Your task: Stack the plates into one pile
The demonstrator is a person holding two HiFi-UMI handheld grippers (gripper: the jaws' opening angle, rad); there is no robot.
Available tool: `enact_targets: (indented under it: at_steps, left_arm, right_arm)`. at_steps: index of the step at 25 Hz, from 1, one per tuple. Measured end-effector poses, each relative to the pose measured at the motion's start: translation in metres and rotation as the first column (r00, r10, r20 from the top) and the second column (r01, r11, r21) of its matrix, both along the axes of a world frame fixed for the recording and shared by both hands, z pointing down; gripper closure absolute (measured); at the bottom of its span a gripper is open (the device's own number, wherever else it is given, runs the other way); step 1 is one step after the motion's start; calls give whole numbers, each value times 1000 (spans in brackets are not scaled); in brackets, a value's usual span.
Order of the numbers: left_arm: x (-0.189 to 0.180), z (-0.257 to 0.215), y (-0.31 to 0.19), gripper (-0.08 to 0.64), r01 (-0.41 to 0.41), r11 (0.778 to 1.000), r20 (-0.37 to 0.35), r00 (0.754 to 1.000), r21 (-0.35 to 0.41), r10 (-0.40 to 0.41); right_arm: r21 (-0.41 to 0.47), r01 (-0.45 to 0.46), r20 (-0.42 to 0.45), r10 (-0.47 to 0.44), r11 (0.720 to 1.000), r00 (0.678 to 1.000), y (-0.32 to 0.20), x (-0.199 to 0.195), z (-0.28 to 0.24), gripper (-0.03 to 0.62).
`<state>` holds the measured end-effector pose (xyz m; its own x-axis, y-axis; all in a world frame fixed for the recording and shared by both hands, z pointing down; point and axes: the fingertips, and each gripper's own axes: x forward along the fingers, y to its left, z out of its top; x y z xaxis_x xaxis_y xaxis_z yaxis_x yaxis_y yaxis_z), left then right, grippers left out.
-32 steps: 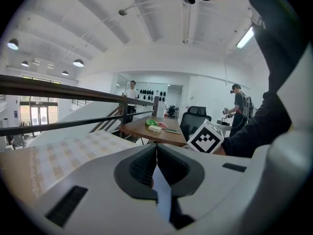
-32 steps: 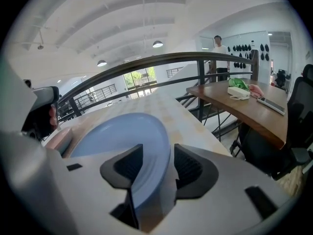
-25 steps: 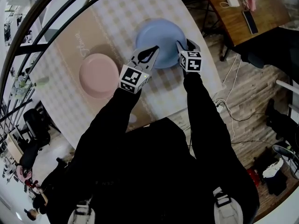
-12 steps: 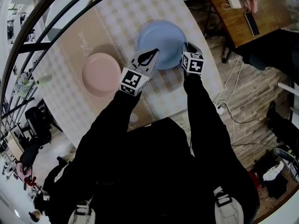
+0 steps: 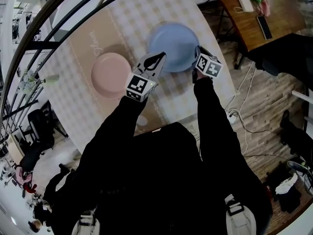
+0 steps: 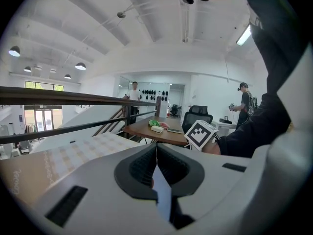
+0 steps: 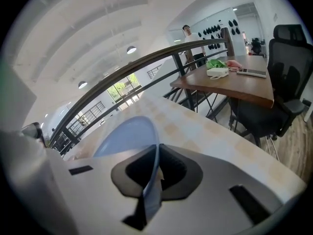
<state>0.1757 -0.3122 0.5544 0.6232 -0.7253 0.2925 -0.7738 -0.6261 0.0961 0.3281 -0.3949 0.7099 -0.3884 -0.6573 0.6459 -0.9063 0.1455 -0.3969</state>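
Nothing legible. Only a cursive word printed on the beige band of the checked tablecloth [image 5: 93, 39], too small and curved to read.

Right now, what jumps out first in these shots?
A round pale-blue plate, far right of the checked tablecloth, is gripped at its rim from both sides: left gripper on the near-left edge, right gripper, whose jaws have just been closing, on the right edge. A round pink plate lies apart to its left, untouched.
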Motion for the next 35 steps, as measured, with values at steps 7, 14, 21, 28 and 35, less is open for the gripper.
enact_targets:
  at_steps: [7,14,21,28,35]
  left_arm:
    - [-12,-15,17,540,20,999,-5,1000,29,-20]
    - [-19,-29,33,540,26,998,-14,1000,59,-26]
    - [-29,-44,49,540,34,996,-19,999,85,-33]
    - [-47,-58,63,540,67,992,-28,998,110,-64]
    - [-75,-69,78,540,101,987,-30,995,123,-99]
  right_arm:
    - [-12,-23,12,23,1000,1000,17,1,-13,571]
    - [-3,-56,45,56,998,997,29,6,-31,571]
    - [-1,-56,59,56,998,997,39,2,-49,571]
    - [-2,-41,64,41,999,997,48,-9,-61,571]
    - [-4,-21,97,22,1000,995,56,-37,-71,571]
